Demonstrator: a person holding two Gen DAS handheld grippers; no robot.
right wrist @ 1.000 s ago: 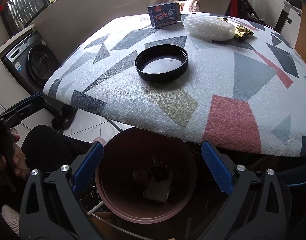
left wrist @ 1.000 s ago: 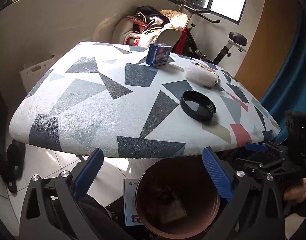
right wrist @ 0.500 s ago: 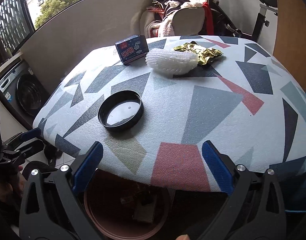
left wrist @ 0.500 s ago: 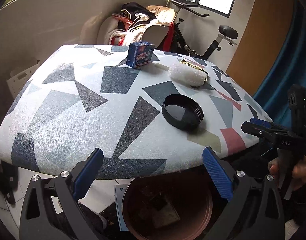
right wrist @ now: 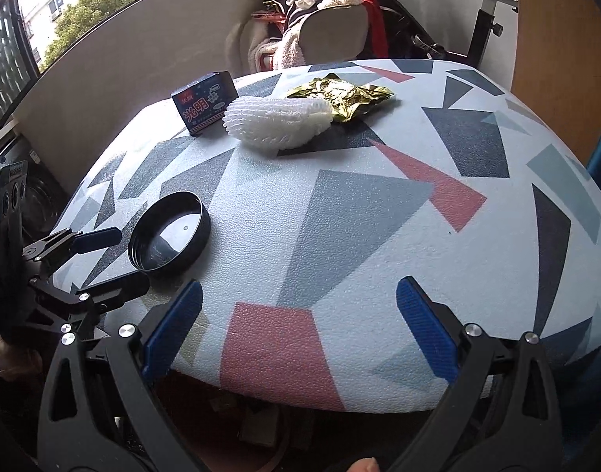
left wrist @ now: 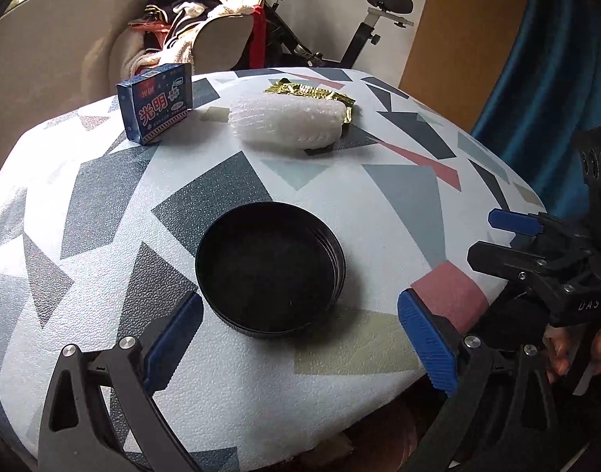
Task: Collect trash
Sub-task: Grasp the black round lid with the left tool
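Note:
A black round lid (left wrist: 269, 269) lies open side up on the patterned table (left wrist: 379, 204), just ahead of my open, empty left gripper (left wrist: 300, 338); it also shows in the right wrist view (right wrist: 169, 233). Farther back lie a white foam net (left wrist: 286, 119), a gold wrapper (left wrist: 312, 92) and a blue box (left wrist: 155, 102). My right gripper (right wrist: 298, 326) is open and empty over the table's near edge. The net (right wrist: 278, 120), wrapper (right wrist: 341, 94) and box (right wrist: 205, 101) show there too.
A brown bin (right wrist: 261, 428) with scraps sits on the floor under the table's near edge. A chair piled with clothes (left wrist: 206, 35) and an exercise bike (left wrist: 363, 27) stand behind the table. A blue curtain (left wrist: 555, 78) hangs at the right.
Both grippers have risen from over the floor bin and moved forward over the table. The left one now sits close behind the black lid.

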